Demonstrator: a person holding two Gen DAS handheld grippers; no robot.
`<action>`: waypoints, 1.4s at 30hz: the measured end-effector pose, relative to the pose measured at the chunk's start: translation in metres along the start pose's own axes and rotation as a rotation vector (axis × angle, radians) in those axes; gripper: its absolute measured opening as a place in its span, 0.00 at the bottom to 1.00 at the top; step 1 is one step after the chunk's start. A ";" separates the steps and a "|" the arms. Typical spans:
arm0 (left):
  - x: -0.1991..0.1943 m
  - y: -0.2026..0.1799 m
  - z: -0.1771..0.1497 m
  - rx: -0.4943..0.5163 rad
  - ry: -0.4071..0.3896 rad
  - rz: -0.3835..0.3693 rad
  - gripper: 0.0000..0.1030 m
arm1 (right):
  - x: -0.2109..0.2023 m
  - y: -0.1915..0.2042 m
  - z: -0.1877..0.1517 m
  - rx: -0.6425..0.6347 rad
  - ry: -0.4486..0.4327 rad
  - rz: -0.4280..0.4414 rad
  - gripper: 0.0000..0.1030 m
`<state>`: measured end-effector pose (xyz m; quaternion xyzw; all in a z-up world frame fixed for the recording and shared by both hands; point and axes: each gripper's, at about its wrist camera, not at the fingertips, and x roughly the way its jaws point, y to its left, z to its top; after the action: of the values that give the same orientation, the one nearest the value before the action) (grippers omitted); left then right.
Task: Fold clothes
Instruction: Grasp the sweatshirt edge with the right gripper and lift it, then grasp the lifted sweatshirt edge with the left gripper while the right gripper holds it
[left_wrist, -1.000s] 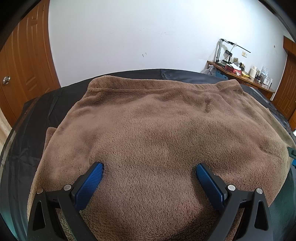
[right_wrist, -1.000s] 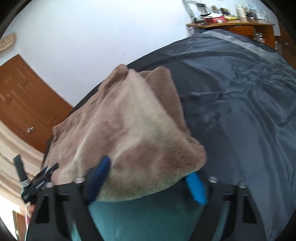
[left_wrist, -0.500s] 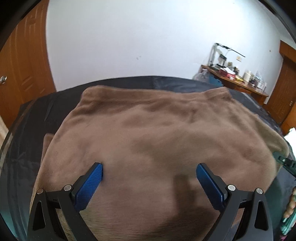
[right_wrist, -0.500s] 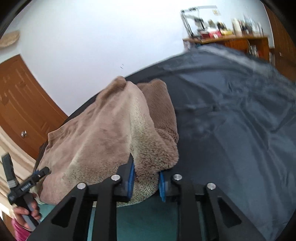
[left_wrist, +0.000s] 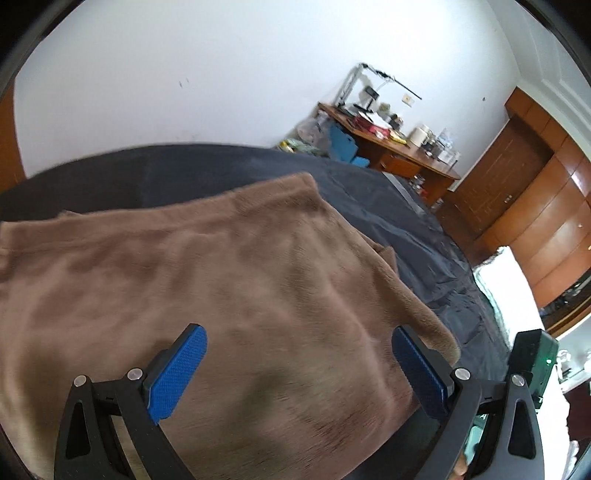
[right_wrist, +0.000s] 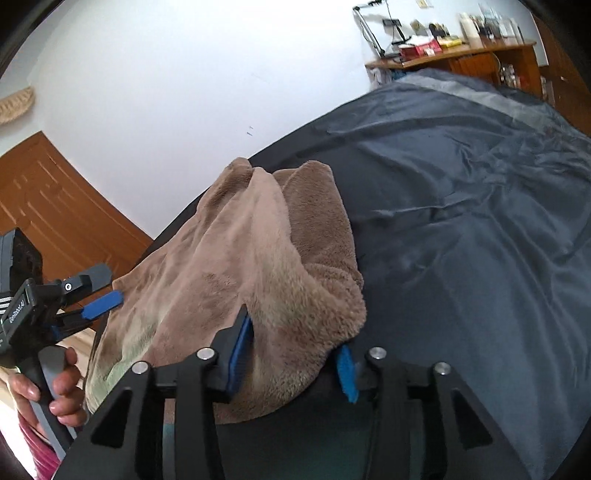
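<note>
Right now I am holding the left gripper (left_wrist: 299, 373) with its jaws spread wide, and the brown fleece garment (left_wrist: 229, 295) is filling the whole gap between them, spreading ahead of the blue pads (left_wrist: 177, 373) and out past both. I cannot tell whether the pads are touching the pile or hanging just above it. Beyond the jaws the fleece is ending on the dark bedspread (left_wrist: 406, 236), and further off a cluttered wooden desk (left_wrist: 399, 147) is standing against the wall.

On the other side, I am keeping the right gripper (right_wrist: 291, 354) clamped on the garment (right_wrist: 240, 266): a thick bunched fold is sitting between the narrowed jaws, bulging over them. Out beside the left-hand jaw, a hand (right_wrist: 55, 387) is gripping the handle of the left gripper (right_wrist: 92, 302) at the fleece's far edge. Off the other jaw, bare bedspread (right_wrist: 480, 221) is stretching away.
</note>
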<state>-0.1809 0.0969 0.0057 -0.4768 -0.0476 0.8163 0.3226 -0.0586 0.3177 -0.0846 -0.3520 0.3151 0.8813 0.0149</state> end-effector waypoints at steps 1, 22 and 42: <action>0.006 -0.001 0.001 -0.004 0.014 -0.004 0.99 | 0.002 -0.001 0.001 0.009 0.007 0.005 0.48; 0.049 -0.010 0.041 -0.091 0.210 -0.084 0.99 | -0.020 0.116 -0.054 -0.667 -0.314 -0.292 0.23; 0.047 -0.047 0.055 0.018 0.370 -0.103 0.99 | -0.010 0.182 -0.129 -1.108 -0.414 -0.389 0.23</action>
<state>-0.2191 0.1734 0.0185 -0.6127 -0.0044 0.6974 0.3717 -0.0174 0.1014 -0.0506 -0.1803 -0.2684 0.9449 0.0511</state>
